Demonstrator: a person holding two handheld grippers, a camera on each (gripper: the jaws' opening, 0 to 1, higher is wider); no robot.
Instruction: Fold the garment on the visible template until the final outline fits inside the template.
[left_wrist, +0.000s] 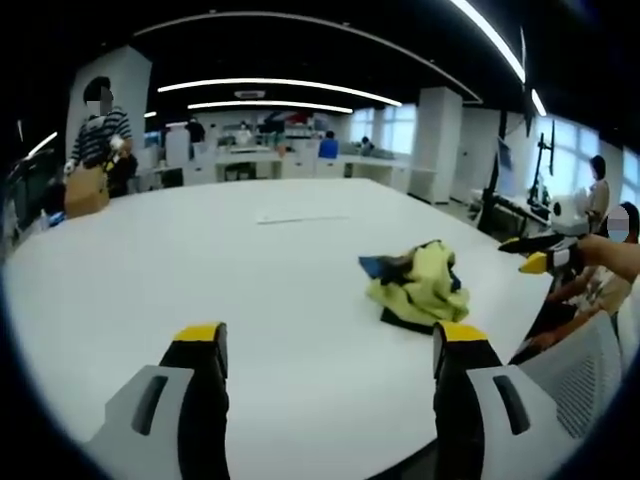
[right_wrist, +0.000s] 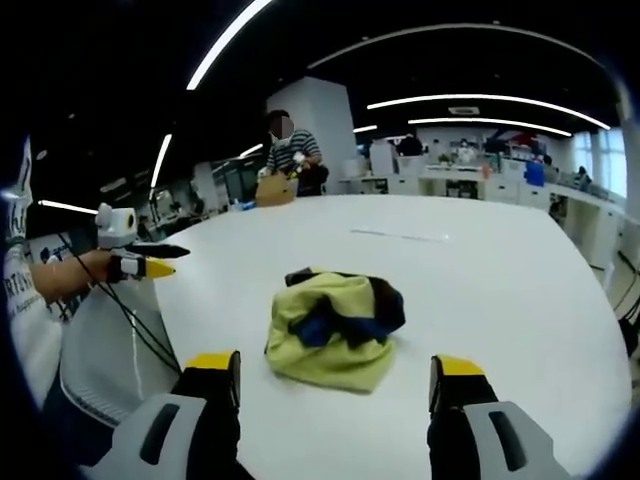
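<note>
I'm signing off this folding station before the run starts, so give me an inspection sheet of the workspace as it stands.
Surface: white table, bare around the cloth.
Job's things: yellow-green garment with dark blue parts, crumpled in a heap, unfolded; a faint pale line beyond it, possibly the template edge, too faint to tell.
Clutter: nothing seen near the garment.
Grippers: left gripper and right gripper both open, holding nothing.
Cables: thin dark cables at the table edge.
Surroundings: open office; person in a striped top at the far end, holding a brown bag.

each black two-jaw left gripper (left_wrist: 327, 350) and right gripper (right_wrist: 338, 370) has yellow tips. grey slotted plastic shells cover the jaw bases.
</note>
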